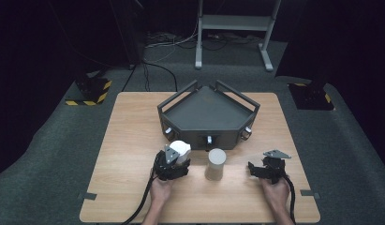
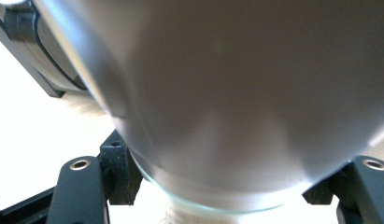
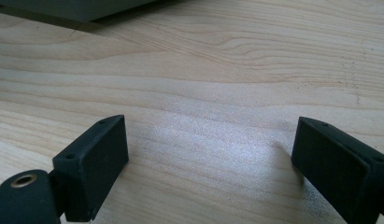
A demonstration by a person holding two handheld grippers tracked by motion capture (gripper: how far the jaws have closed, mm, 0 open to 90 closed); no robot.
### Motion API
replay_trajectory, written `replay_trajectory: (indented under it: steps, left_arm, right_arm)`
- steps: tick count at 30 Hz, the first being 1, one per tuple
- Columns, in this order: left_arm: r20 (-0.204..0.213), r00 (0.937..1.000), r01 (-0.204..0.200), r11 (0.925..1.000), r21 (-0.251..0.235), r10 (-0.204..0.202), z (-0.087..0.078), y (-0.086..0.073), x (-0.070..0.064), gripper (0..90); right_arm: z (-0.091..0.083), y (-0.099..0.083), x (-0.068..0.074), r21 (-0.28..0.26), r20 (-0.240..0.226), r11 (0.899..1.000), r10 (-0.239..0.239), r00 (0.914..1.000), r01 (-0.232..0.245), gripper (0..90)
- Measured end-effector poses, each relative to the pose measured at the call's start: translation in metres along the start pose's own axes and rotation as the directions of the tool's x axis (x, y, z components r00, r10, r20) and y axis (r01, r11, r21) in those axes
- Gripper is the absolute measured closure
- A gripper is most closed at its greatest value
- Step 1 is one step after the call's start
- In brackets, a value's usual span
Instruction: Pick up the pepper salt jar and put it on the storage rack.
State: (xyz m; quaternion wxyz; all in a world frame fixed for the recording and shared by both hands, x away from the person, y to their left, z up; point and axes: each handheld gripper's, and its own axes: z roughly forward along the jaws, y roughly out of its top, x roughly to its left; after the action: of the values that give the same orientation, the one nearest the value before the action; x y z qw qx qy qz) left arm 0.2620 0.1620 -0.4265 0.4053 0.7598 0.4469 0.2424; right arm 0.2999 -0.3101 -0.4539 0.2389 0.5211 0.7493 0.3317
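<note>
The left tongs (image 1: 173, 161) are clamped on a white cup (image 1: 181, 151) just beside 1 grey cup (image 1: 215, 163) on the bench (image 1: 134, 140), right tongs (image 1: 267, 168) apart and empty; stacking looks next, needing careful alignment.

On the pale wooden table (image 1: 124, 154), the tall beige cylinder (image 1: 215, 164) stands just before the dark angular metal tray (image 1: 206, 112), between the left gripper (image 1: 173, 165) and the right gripper (image 1: 270, 169).
</note>
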Motion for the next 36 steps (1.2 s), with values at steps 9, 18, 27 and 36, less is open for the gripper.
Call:
replay_trajectory:
  steps: [9, 18, 27, 36]
  left_arm:
    - [0.025, 0.9996, 0.015, 0.9999, -0.001, -0.015, -0.009, 0.012, 0.005, 30.7]
    - [0.052, 0.9984, 0.024, 0.9997, 0.003, -0.024, -0.017, 0.027, 0.012, 30.7]
    - [0.057, 0.9979, 0.030, 0.9995, -0.007, -0.030, -0.028, 0.041, 0.016, 30.6]
    - [0.056, 0.9978, 0.036, 0.9993, -0.006, -0.035, -0.038, 0.058, 0.023, 30.7]
  right_arm:
    - [0.000, 0.000, 0.000, 0.000, 0.000, 1.000, 0.000, 1.0000, 0.000, 10.0]
    - [0.000, 0.000, 0.000, 0.000, 0.000, 1.000, 0.000, 1.0000, 0.000, 10.0]
    - [0.000, 0.000, 0.000, 0.000, 0.000, 1.000, 0.000, 1.0000, 0.000, 10.0]
    - [0.000, 0.000, 0.000, 0.000, 0.001, 1.000, 0.000, 1.0000, 0.000, 10.0]
